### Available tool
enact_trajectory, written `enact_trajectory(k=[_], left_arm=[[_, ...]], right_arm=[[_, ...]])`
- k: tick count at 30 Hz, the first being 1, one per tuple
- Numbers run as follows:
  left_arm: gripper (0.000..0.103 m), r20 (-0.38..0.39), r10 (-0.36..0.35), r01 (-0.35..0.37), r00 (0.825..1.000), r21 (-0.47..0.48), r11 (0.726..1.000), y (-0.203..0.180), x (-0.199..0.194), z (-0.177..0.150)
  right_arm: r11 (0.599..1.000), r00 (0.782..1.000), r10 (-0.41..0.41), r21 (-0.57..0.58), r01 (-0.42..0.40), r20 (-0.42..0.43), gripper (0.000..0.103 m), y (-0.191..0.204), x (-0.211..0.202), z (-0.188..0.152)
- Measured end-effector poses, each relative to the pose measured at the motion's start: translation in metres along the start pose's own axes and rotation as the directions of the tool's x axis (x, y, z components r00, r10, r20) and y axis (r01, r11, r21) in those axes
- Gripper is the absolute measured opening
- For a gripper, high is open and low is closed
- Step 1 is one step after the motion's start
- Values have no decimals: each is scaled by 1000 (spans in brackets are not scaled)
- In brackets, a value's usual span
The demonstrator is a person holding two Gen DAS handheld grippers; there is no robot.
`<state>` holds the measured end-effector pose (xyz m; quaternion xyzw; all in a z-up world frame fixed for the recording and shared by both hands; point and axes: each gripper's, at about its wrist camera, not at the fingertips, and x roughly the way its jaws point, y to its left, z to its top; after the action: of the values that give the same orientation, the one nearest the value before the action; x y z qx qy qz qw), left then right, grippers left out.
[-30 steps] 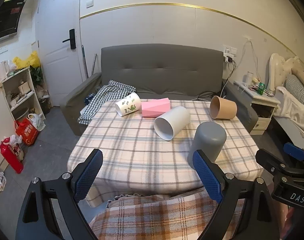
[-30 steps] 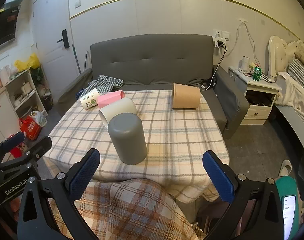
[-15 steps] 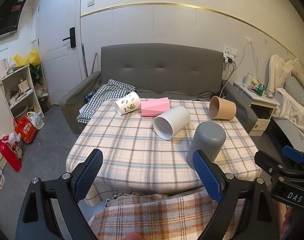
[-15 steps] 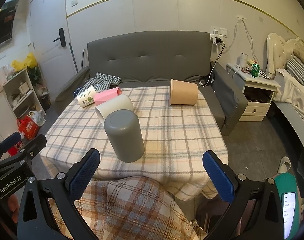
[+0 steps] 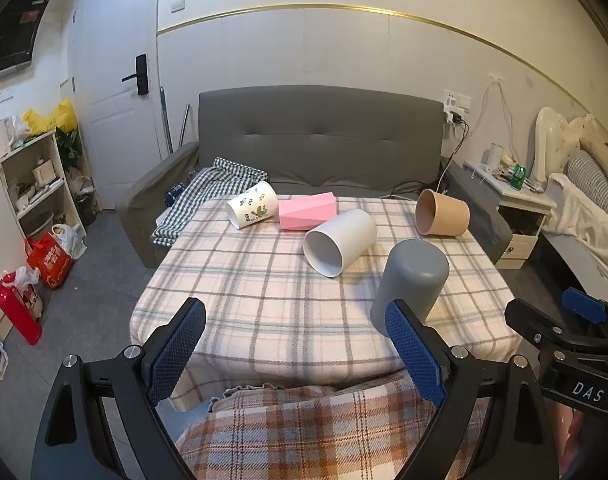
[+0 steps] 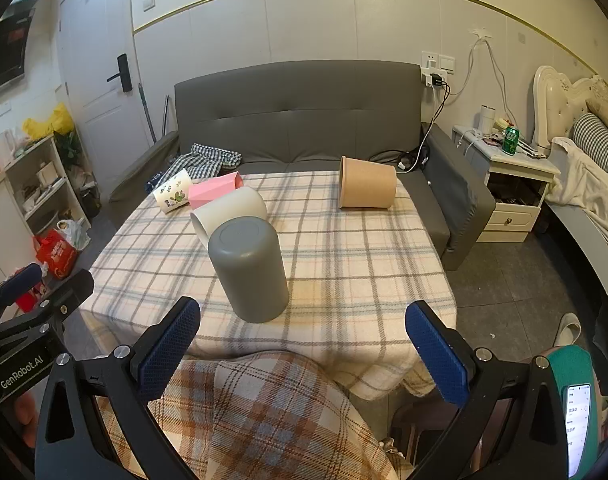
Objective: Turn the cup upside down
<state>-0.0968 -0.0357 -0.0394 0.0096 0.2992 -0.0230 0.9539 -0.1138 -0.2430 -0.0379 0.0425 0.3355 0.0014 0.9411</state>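
A grey cup (image 5: 412,280) (image 6: 249,268) stands upside down near the front of the plaid-covered table (image 5: 263,300) (image 6: 364,264). A white cup (image 5: 340,240) (image 6: 229,214), a brown paper cup (image 5: 444,218) (image 6: 368,188), a leaf-printed cup (image 5: 251,204) (image 6: 172,192) and a pink faceted cup (image 5: 308,211) (image 6: 213,192) lie on their sides farther back. My left gripper (image 5: 295,354) is open and empty, in front of the table. My right gripper (image 6: 304,354) is open and empty, also short of the table's front edge.
A grey sofa (image 5: 320,140) stands behind the table with a checked cloth (image 5: 207,192) on it. A nightstand (image 6: 512,184) and bed are at the right. Shelves (image 5: 35,184), bags and a red extinguisher (image 5: 15,308) are at the left. A plaid blanket (image 6: 263,420) lies below the grippers.
Both grippers have drawn back slightly from the table and stay open. The cups have not moved.
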Motion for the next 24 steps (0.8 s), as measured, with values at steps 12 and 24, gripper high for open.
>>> enact_trajectory(k=[12, 24], left_arm=[[94, 1, 5, -5, 1000, 2, 1000, 0, 0, 0], [94, -1, 3, -3, 1000, 2, 1000, 0, 0, 0]], right_arm=[[1000, 1000, 0, -4, 0, -6, 103, 1, 2, -3], [1000, 1000, 0, -4, 0, -8, 103, 1, 2, -3]])
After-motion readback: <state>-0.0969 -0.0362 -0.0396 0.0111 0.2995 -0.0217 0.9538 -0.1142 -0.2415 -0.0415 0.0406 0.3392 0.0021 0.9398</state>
